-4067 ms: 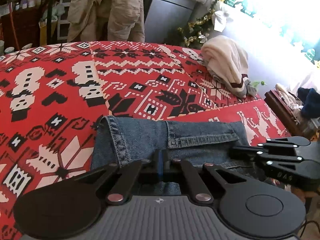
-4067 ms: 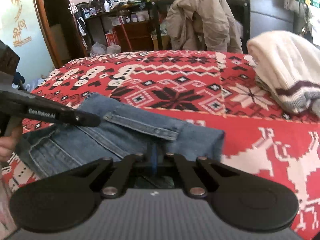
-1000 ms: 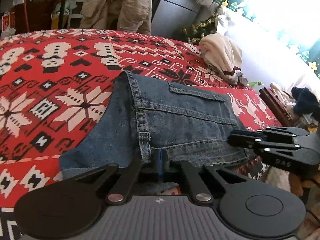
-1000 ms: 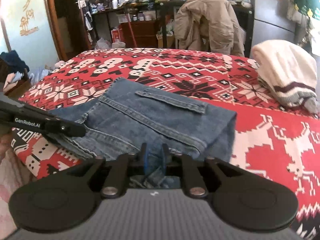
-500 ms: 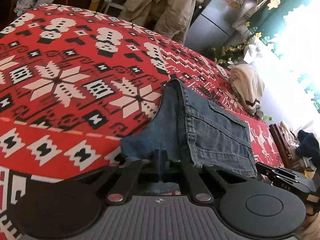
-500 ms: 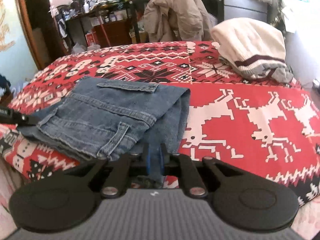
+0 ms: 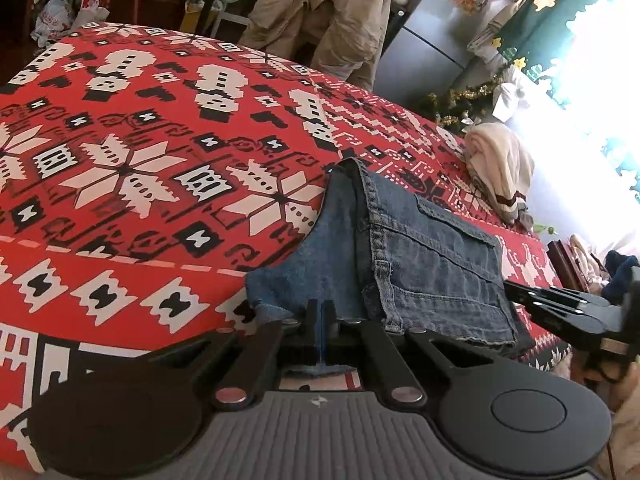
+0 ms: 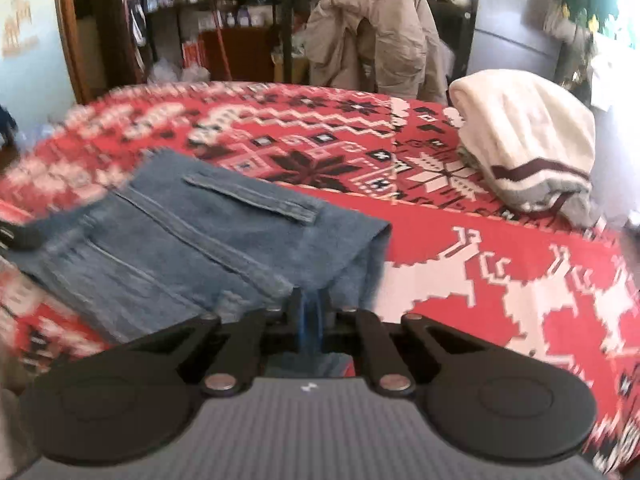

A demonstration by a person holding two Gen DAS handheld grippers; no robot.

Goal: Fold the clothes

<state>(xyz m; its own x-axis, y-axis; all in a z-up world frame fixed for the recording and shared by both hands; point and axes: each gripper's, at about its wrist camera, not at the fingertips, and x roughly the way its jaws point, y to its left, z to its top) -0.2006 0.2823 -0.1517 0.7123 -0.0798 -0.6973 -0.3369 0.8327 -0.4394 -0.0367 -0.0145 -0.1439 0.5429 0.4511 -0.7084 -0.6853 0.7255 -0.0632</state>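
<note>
Folded blue jeans (image 7: 424,264) lie on the red patterned blanket (image 7: 120,160), near its front edge. My left gripper (image 7: 321,320) is shut on the jeans' near left corner, and a scrap of denim shows below its fingers. Its black tip shows at the left edge of the right wrist view (image 8: 16,236). My right gripper (image 8: 310,312) pinches the fold at the jeans' (image 8: 192,240) near right corner, with its jaws closing on the denim. That gripper (image 7: 560,304) reaches in from the right in the left wrist view.
A cream sweater with a dark stripe (image 8: 528,148) is heaped on the blanket's far right; it also shows in the left wrist view (image 7: 500,168). A beige jacket (image 8: 372,36) hangs over a chair behind the bed. A grey fridge (image 7: 432,32) stands behind.
My left gripper slid left along the front edge and rolled, still holding denim. My right gripper's jaws narrowed onto the fold, and it shifted sideways, blurring its view.
</note>
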